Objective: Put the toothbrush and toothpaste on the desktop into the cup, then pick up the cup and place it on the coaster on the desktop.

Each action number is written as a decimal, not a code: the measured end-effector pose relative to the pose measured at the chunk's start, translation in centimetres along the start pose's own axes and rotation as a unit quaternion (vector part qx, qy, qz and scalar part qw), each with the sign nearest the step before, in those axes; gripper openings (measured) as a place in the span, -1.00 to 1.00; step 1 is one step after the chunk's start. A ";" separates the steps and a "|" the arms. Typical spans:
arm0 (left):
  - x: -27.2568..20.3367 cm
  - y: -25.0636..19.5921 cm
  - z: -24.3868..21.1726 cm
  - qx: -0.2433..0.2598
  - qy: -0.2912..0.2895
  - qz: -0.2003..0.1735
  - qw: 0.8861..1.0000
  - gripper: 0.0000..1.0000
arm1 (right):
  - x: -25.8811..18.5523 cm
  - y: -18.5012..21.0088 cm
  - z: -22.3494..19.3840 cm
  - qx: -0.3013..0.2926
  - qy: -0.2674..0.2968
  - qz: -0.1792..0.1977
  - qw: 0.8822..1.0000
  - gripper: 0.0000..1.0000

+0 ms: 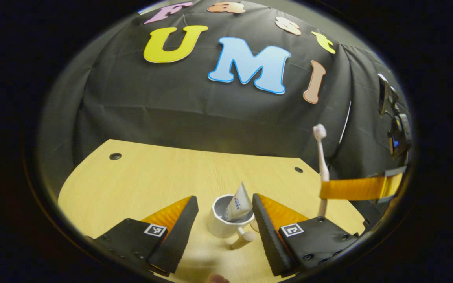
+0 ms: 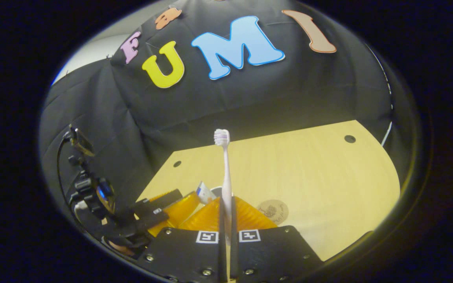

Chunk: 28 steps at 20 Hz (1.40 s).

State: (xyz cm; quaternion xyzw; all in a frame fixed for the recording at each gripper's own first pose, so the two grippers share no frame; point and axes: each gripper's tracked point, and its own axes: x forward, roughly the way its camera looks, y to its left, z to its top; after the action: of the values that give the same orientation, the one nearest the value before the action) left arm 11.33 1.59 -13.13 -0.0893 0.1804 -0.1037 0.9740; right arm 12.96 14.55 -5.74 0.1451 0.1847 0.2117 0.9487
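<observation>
Right gripper [image 2: 226, 224] pinches the pale pink plastic toothbrush [image 2: 225, 173] upright, w/ bristles up. Left gripper [image 1: 224, 228] is wide apart around the white round cup [image 1: 226, 224], toothpaste tube [image 1: 239, 204] already inside. Bring brush over the cup, go down slow, then let go. Round brown coaster [image 2: 272, 210] waits near.

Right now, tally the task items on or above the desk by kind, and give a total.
Toothbrush: 1, clamped upright in the right gripper
Toothpaste tube: 1, standing in the cup
Cup: 1
Coaster: 1
Total: 4
</observation>
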 end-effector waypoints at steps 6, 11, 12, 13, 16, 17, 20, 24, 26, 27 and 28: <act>-1.7 0.6 -1.8 -0.019 0.027 0.004 0.999 0.80 | 5.2 0.8 2.5 -0.003 -0.038 0.006 0.999 -0.91; -2.4 0.6 -4.2 -0.053 0.064 -0.003 0.997 0.80 | 8.8 1.3 3.1 -0.002 -0.055 0.013 0.998 -0.91; -2.5 0.7 -4.4 -0.060 0.068 -0.004 0.996 0.80 | 9.4 1.2 3.0 -0.006 -0.058 0.011 0.998 -0.91; -2.6 0.8 -4.7 -0.064 0.073 -0.006 0.995 0.81 | 10.1 0.9 2.7 -0.010 -0.056 0.006 0.998 -0.91; -2.8 0.8 -5.3 -0.065 0.084 -0.011 0.994 0.81 | 11.6 0.5 1.6 -0.024 -0.044 -0.006 0.999 -0.91; -2.8 0.8 -5.5 -0.065 0.088 -0.012 0.994 0.80 | 11.9 0.5 1.1 -0.029 -0.039 -0.008 0.999 -0.91; -2.9 0.3 -5.7 -0.065 0.096 -0.022 0.993 0.81 | 12.2 0.5 0.3 -0.038 -0.030 -0.009 0.999 -0.88; -2.8 -0.4 -6.3 -0.069 0.108 -0.030 0.991 0.81 | 11.7 0.3 0.0 -0.045 -0.024 -0.015 0.999 -0.81; -2.7 -0.7 -6.3 -0.067 0.108 -0.034 0.991 0.81 | 11.4 0.2 -0.1 -0.049 -0.020 -0.014 0.998 -0.78; -2.6 -0.9 -6.2 -0.065 0.109 -0.035 0.991 0.81 | 11.2 0.3 0.0 -0.052 -0.019 -0.014 0.998 -0.71; -2.6 -1.0 -6.3 -0.062 0.110 -0.036 0.991 0.81 | 11.0 0.3 0.0 -0.055 -0.019 -0.013 0.998 -0.40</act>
State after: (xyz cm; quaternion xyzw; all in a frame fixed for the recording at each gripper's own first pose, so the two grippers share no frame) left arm 6.48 0.34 -17.79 -0.1441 0.2893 -0.1363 0.9365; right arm 22.11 19.77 -8.82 0.0943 0.1569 0.2060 0.9613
